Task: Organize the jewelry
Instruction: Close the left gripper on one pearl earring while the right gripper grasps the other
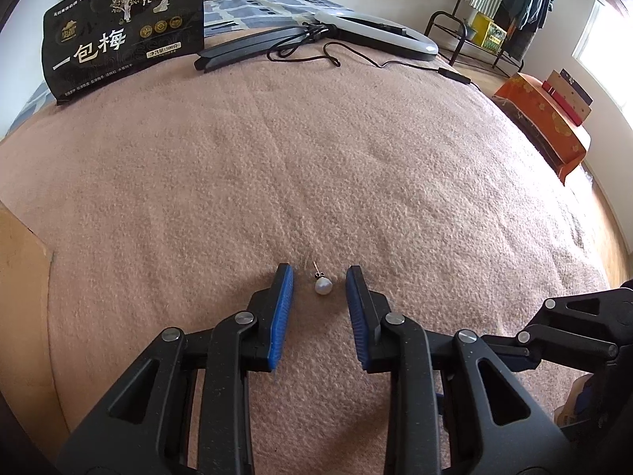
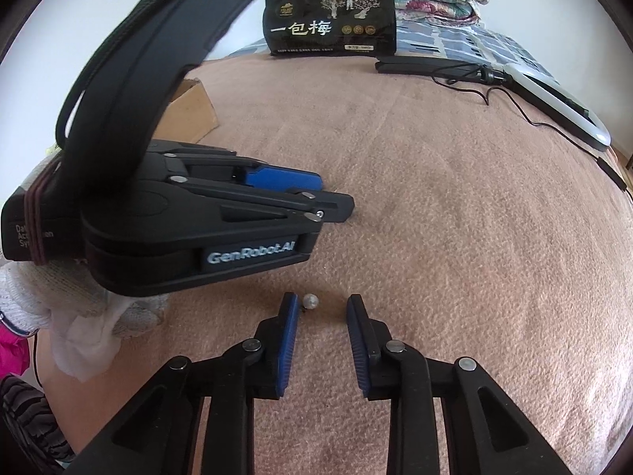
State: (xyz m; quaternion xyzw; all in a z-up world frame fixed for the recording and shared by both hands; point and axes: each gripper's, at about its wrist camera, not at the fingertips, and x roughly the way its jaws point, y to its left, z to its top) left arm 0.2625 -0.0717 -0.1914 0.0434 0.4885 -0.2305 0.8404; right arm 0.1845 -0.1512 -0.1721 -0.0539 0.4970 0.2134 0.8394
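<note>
A white pearl stud earring (image 1: 323, 285) lies on the pink blanket (image 1: 316, 158), its pin pointing away. My left gripper (image 1: 319, 283) is open and low over the blanket, its blue pads on either side of the pearl, not touching it. In the right wrist view a pearl earring (image 2: 310, 300) lies just inside the left pad of my open right gripper (image 2: 322, 306). The left gripper (image 2: 332, 198) shows there from the side, up and left, held by a white-gloved hand. Part of the right gripper body (image 1: 573, 328) shows at the lower right of the left wrist view.
A black snack bag (image 1: 122, 27) stands at the far edge of the bed. A folded black stand (image 1: 245, 47), a white ring light (image 1: 379, 31) and its cable lie beside it. A cardboard box (image 2: 190, 107) sits at the left. Floor and an orange box (image 1: 542, 118) lie right.
</note>
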